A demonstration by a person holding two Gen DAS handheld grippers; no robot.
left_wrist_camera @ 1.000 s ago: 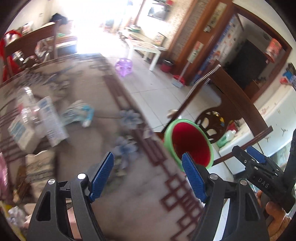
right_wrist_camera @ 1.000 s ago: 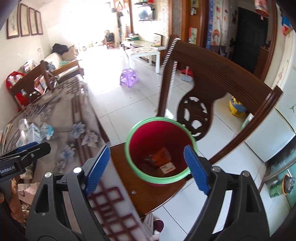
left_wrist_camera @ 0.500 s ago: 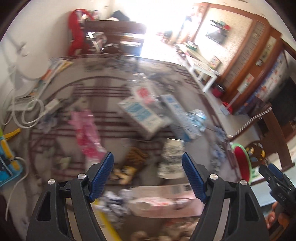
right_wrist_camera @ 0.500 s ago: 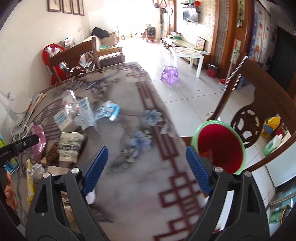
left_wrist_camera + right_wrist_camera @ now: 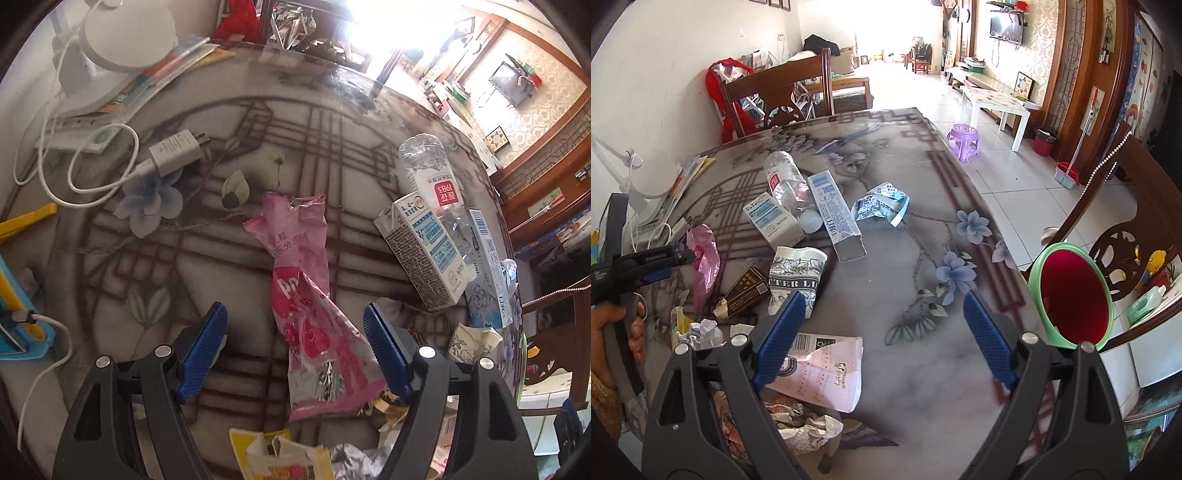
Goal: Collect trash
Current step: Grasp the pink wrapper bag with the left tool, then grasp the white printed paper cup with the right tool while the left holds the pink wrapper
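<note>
Hovering over the table (image 5: 229, 258), my left gripper (image 5: 295, 347) has its blue ribbed pads set wide apart and pressing on nothing; the pink wrapper (image 5: 306, 295) lies flat on the glossy patterned top between them. Its long axis runs from the torn, twisted neck far from me down to a broad crinkled foil end close to the claw, leaning a little right as it comes near. I can't tell whether the pads touch the tabletop

Right of the wrapper a boxy milk carton (image 5: 421, 254) lies on its side, with a clear crushed bottle (image 5: 428, 177) beside it, mouth end toward me. A crumpled paper cup (image 5: 469, 339) sits near my right pad

My right gripper (image 5: 882, 339) is held above bare marbled tabletop, jaws wide and opening further, holding nothing; a flattened pale pink paper bag (image 5: 823, 373) lies just under its left finger. Off the table's right edge, a red bin (image 5: 1075, 299) with a green rim stands on a wooden chair (image 5: 1137, 206)
</note>
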